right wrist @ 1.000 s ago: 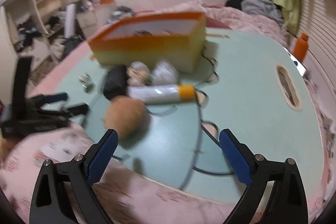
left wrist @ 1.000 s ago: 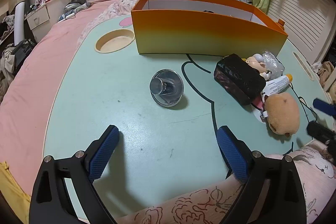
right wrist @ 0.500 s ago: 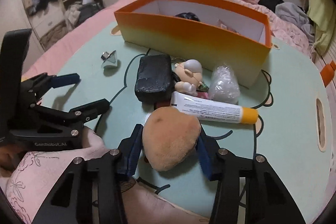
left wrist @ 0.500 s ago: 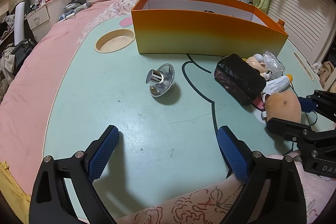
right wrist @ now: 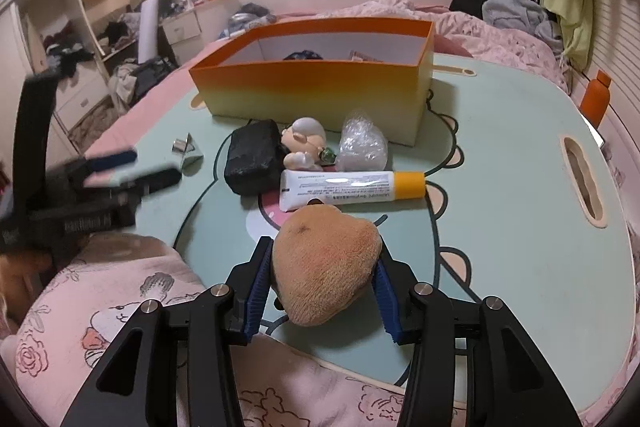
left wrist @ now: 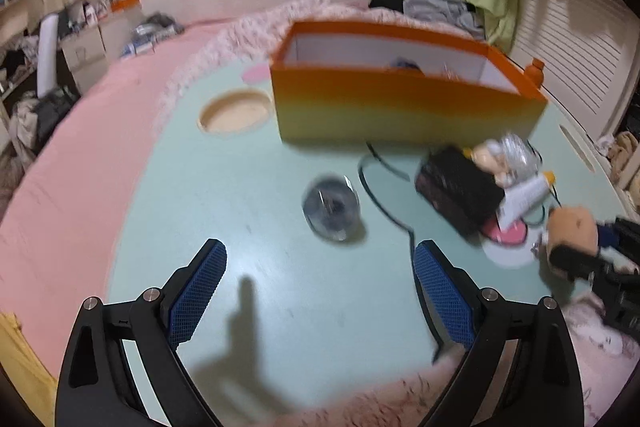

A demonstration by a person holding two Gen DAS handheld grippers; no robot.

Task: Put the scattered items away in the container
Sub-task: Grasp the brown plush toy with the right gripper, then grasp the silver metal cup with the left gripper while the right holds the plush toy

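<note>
A pale green table (right wrist: 500, 155) with a cartoon drawing sits over a pink bed, seen from two cameras mounted on hand-held grippers. At the near edge, the right gripper (right wrist: 322, 277) pinches a tan plush toy (right wrist: 326, 263) between its blue pads, one pad pressed into each side, the toy bulging up and forward between them. Its jaws have just been closing, and the toy now sits squeezed in their grip. Just beyond the toy lies a white tube with an orange cap (right wrist: 352, 187), then a black pouch (right wrist: 252, 157), a small doll (right wrist: 304, 143) and a crinkled clear bag (right wrist: 362, 145), all bunched close together. Behind them stands the orange box (right wrist: 316, 91), open at the top, with a few things already inside. The left gripper (left wrist: 320, 301) hovers over bare table with its jaws spread wide and nothing between them; a small shiny metal piece (left wrist: 331, 211) lies ahead of it, blurred. The likely risks lie in the lift: the plush is soft and rounded, held near its back end, so it could squirm out of the pads and drop; carried low, it could drag the tube or knock the doll; and a low approach could bump the box wall and shove it back
</note>
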